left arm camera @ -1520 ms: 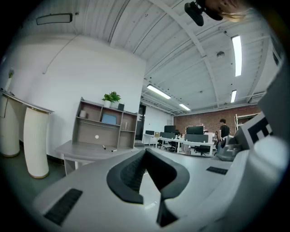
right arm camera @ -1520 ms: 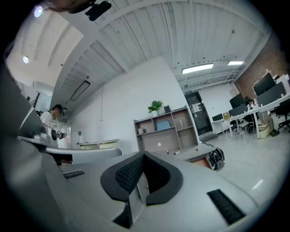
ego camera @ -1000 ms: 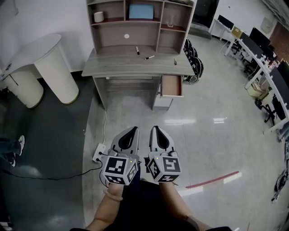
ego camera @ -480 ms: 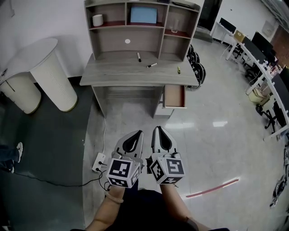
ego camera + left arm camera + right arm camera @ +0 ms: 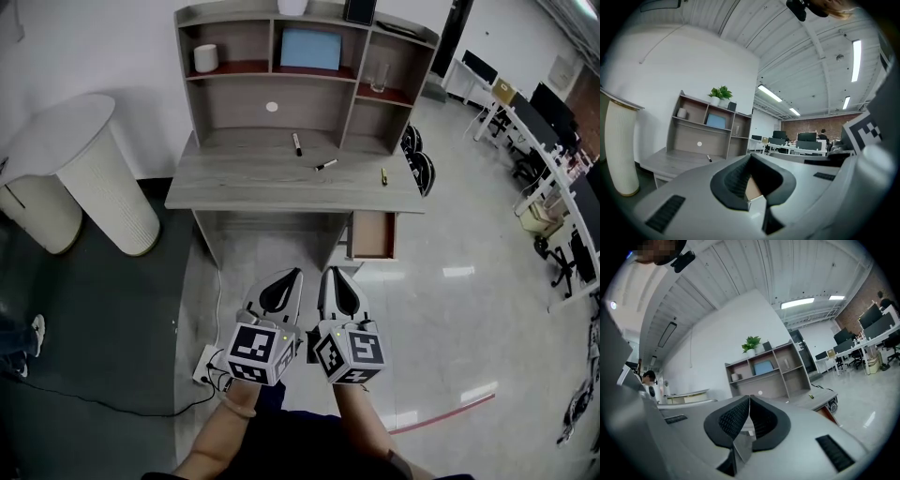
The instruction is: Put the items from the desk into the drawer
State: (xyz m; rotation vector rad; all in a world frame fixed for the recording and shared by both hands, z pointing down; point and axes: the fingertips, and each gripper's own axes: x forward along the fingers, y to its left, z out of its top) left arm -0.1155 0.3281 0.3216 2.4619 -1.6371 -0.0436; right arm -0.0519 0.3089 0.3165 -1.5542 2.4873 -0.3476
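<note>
At the far left stands a white ribbed round table (image 5: 98, 173), with a power strip (image 5: 208, 361) on the floor nearer the person. The grey desk (image 5: 234, 183) with its shelf unit (image 5: 225, 94) sits ahead, well apart from both tools. The left gripper (image 5: 294, 274) is held level over the floor; its own view shows the jaws pressed together at the tips with nothing between them. On the desktop lie a black marker (image 5: 297, 143), a second marker (image 5: 325, 165) and, further right, a small yellowish pen (image 5: 383, 175). The right gripper (image 5: 329, 272), just beside the left one, also has its jaws together and empty. Under the desk's right end the drawer (image 5: 372, 234) stands open.
</note>
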